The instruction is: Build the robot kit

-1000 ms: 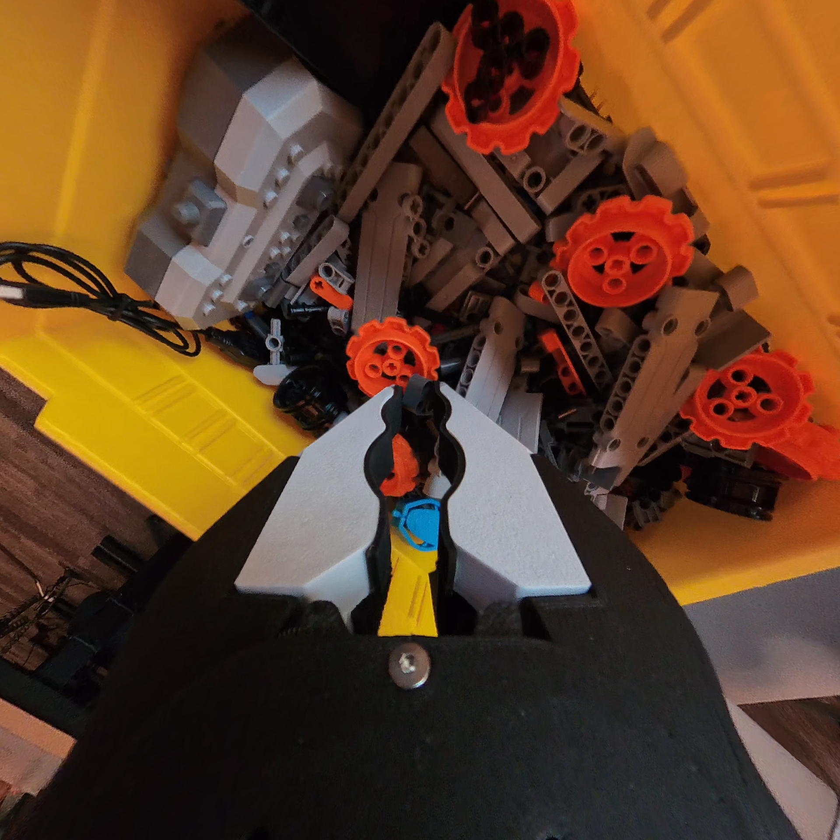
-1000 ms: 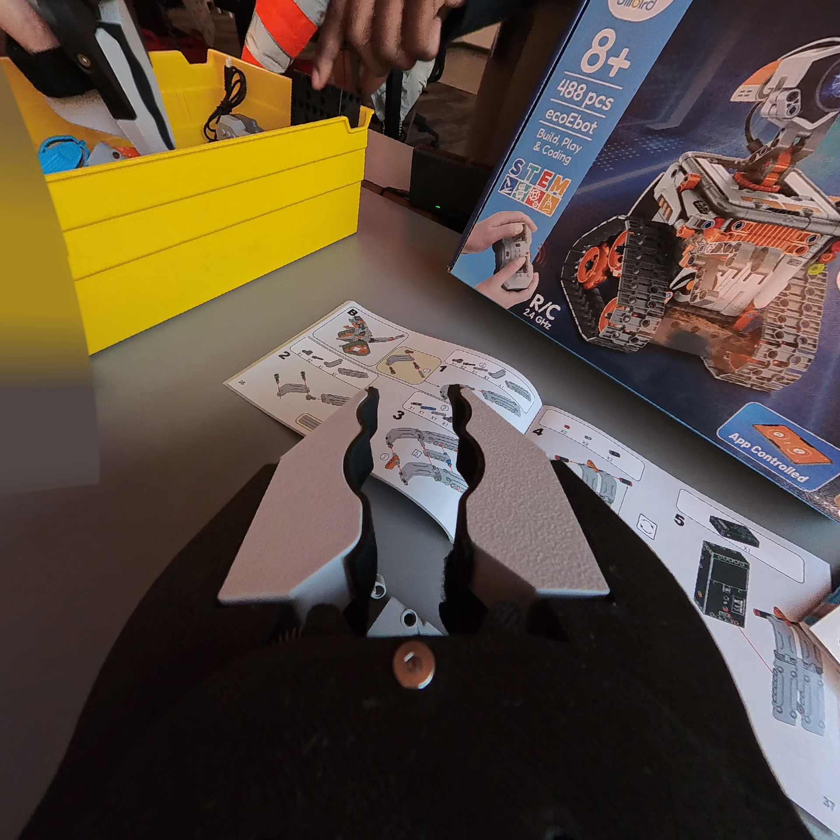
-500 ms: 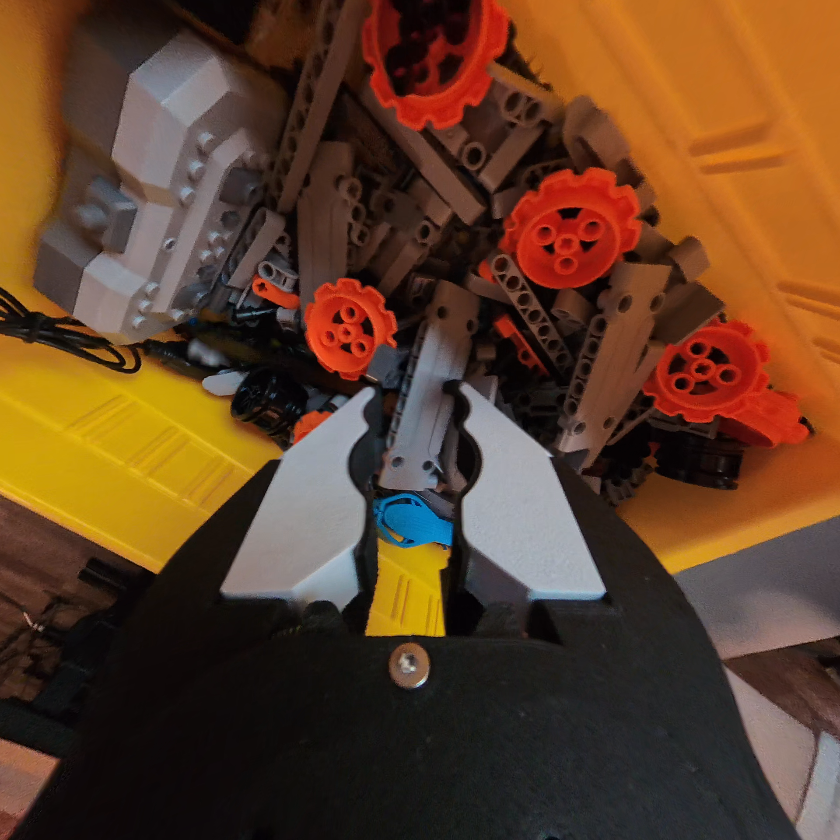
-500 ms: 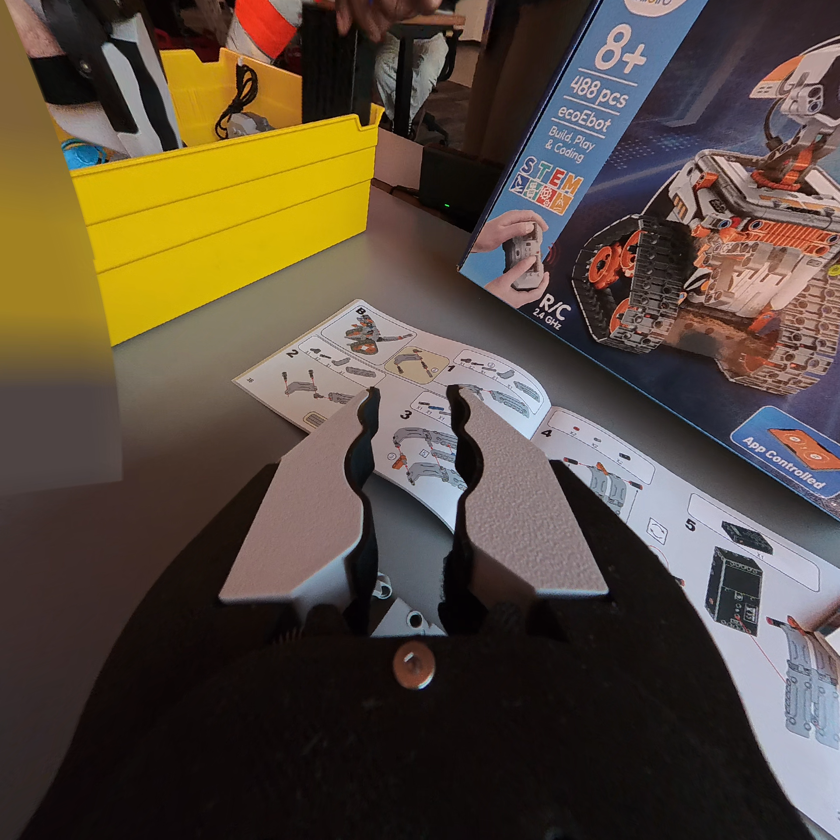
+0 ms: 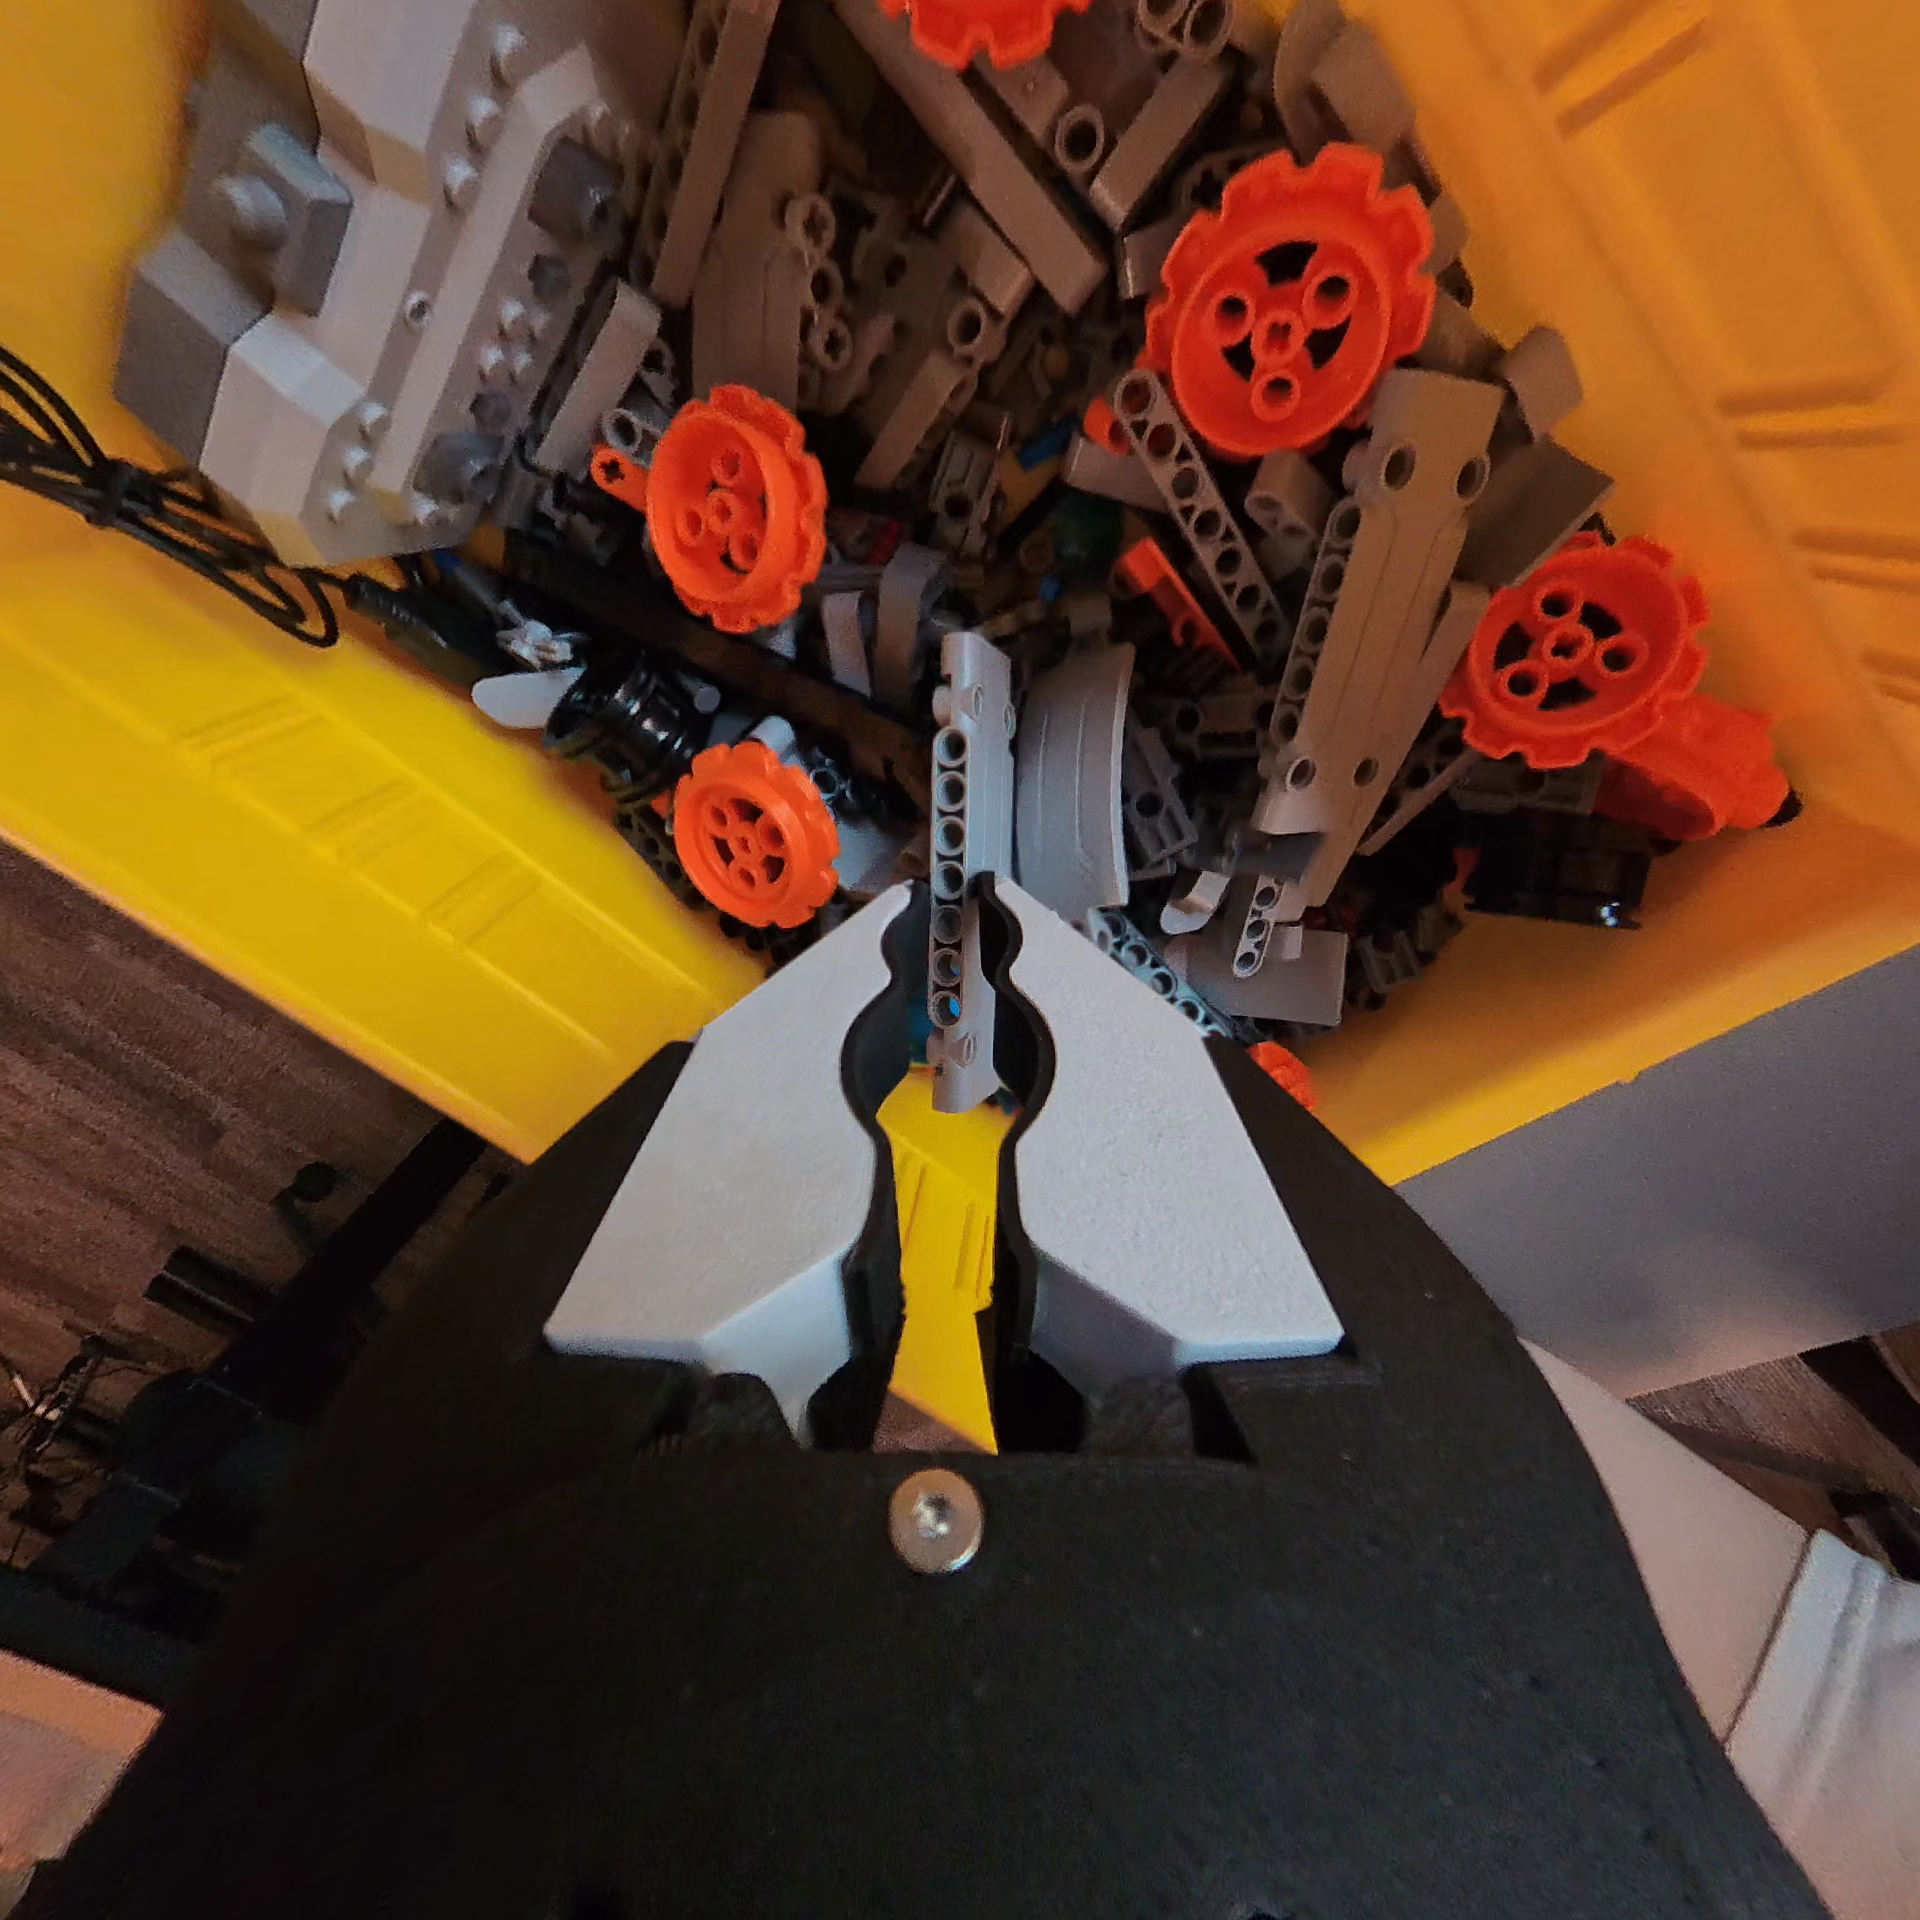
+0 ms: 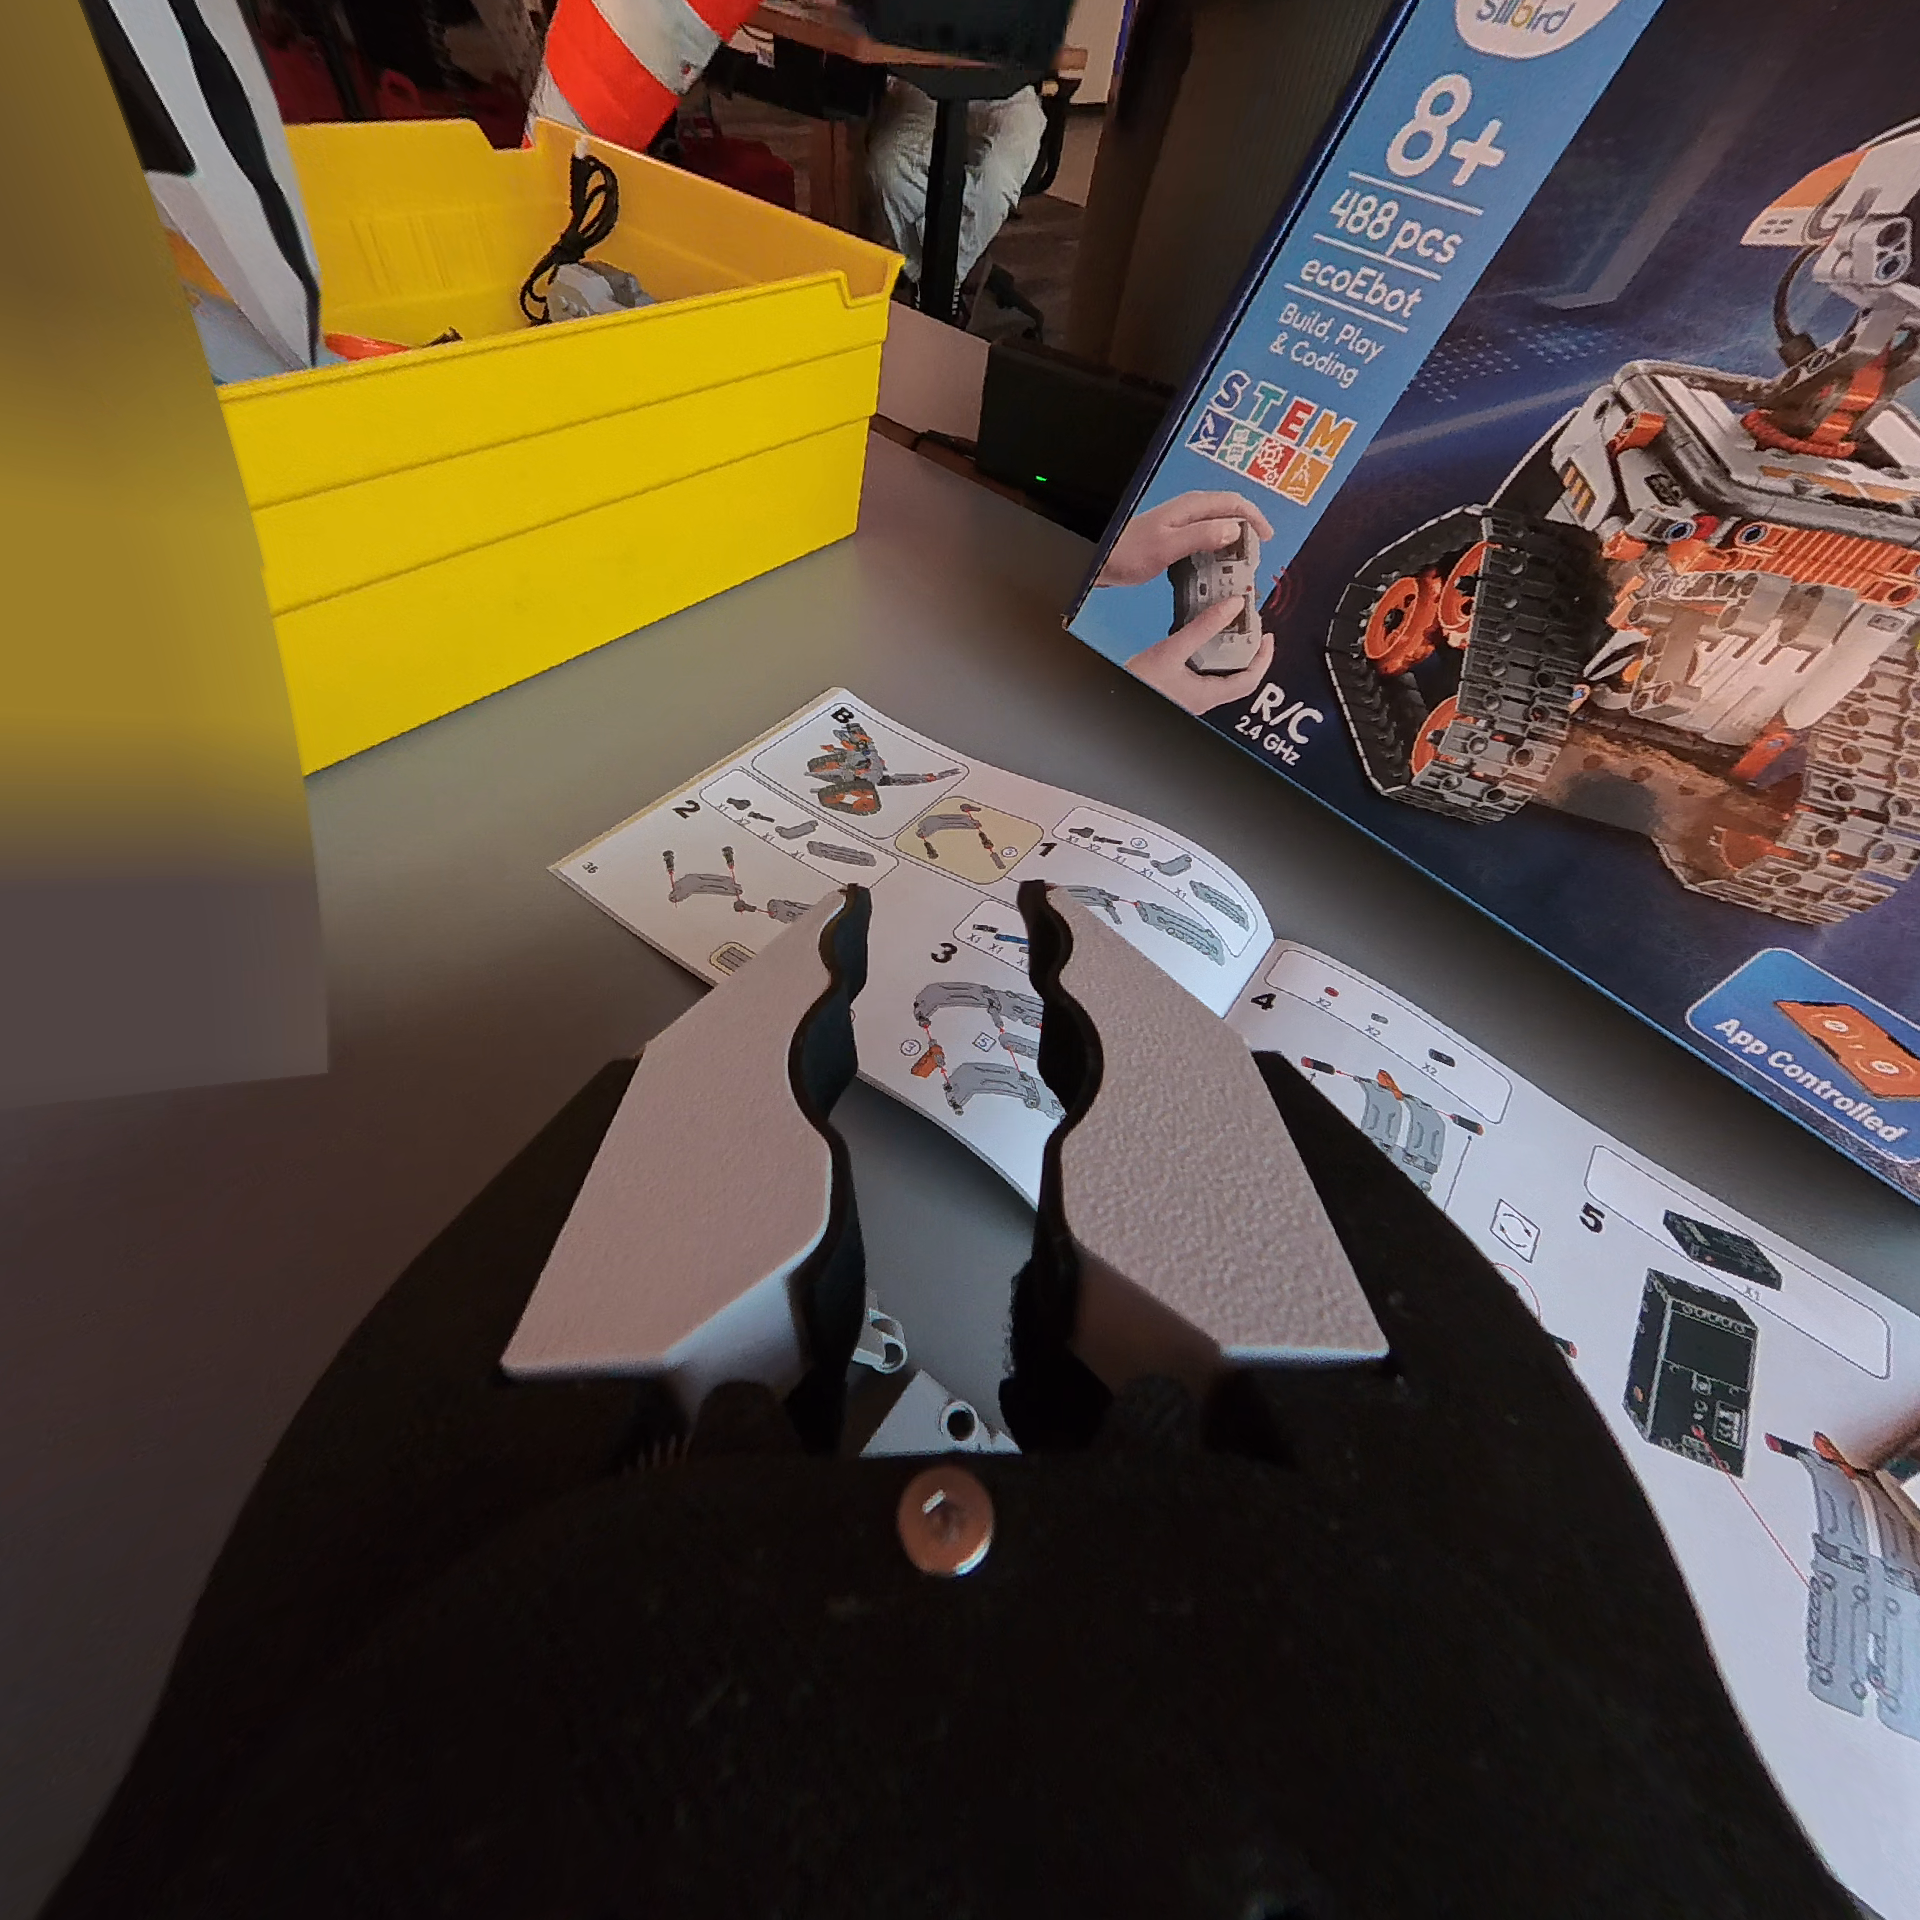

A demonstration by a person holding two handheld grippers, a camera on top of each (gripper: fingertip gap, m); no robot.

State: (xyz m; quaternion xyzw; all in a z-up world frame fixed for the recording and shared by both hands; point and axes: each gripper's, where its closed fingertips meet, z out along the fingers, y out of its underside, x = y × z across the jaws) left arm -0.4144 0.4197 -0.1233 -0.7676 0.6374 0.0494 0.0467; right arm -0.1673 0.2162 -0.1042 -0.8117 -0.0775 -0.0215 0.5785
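Note:
My left gripper (image 5: 951,899) is shut on a long light-grey beam panel with a row of holes (image 5: 971,727), gripped edge-on, its upper end sticking out past the fingertips. It hangs over a yellow bin (image 5: 312,810) full of grey beams and several orange toothed wheels (image 5: 1283,301); the nearest wheel (image 5: 753,831) sits just left of the fingertips. My right gripper (image 6: 943,894) is open and empty, low over an open instruction booklet (image 6: 935,831) on the grey table (image 6: 468,935). Small white parts (image 6: 940,1418) show under its base.
A large light-grey studded block (image 5: 343,260) and a black cable (image 5: 156,509) lie at the bin's left. In the right wrist view the yellow bin (image 6: 561,436) stands back left with the left gripper (image 6: 229,177) above it. A printed toy box (image 6: 1558,520) stands upright at the right.
The left gripper opened, straddled the grey beam panel and closed on it; the panel now stands edge-on in the jaws. The right gripper stayed open, shifting only slightly.

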